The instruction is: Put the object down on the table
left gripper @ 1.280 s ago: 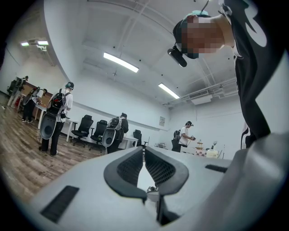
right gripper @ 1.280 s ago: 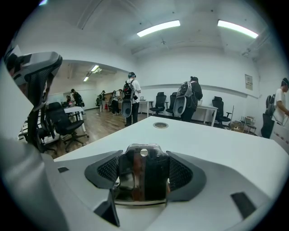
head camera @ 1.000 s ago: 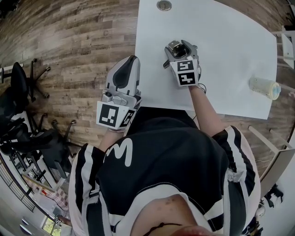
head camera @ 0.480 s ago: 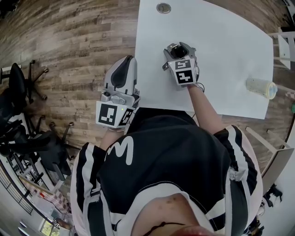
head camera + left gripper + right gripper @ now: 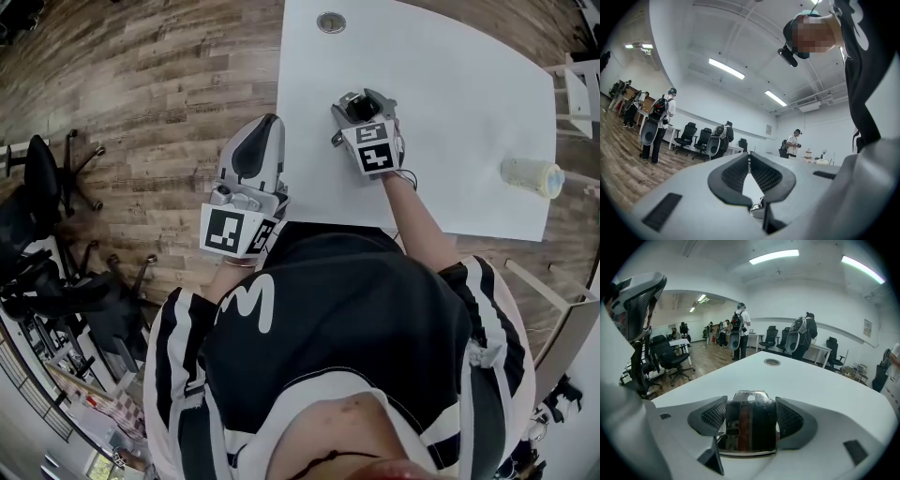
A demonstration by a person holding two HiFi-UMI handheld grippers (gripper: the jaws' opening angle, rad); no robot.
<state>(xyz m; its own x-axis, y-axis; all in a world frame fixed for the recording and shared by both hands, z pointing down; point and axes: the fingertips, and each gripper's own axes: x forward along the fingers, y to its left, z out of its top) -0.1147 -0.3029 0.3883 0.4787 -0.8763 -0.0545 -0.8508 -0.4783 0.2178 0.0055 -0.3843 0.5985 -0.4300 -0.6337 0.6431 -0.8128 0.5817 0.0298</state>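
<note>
The person is standing at the near edge of the white table and is holding a gripper in each hand. The right gripper is hanging over the table, close to that near edge. Its two jaws are squeezing a shiny metal piece, one dark pad on each side, so they are only as far apart as the piece is wide. The piece is dark like a mirror and has a small round hole near its top (what it really is, I am not able to tell). From above, the marker cube and the gripper's body are covering most of it, so only a dark bit is peeking out. No view is showing whether it is touching the table.

The left gripper is off to the side of the table, over the wooden floor. Its jaws are meeting at the tips and are holding nothing.

Far to the right, a pale tube-shaped thing is lying on the table, too small and blurry to name. A round metal cap is sitting in the table's far edge. Black office chairs are getting cut off at the left side.
</note>
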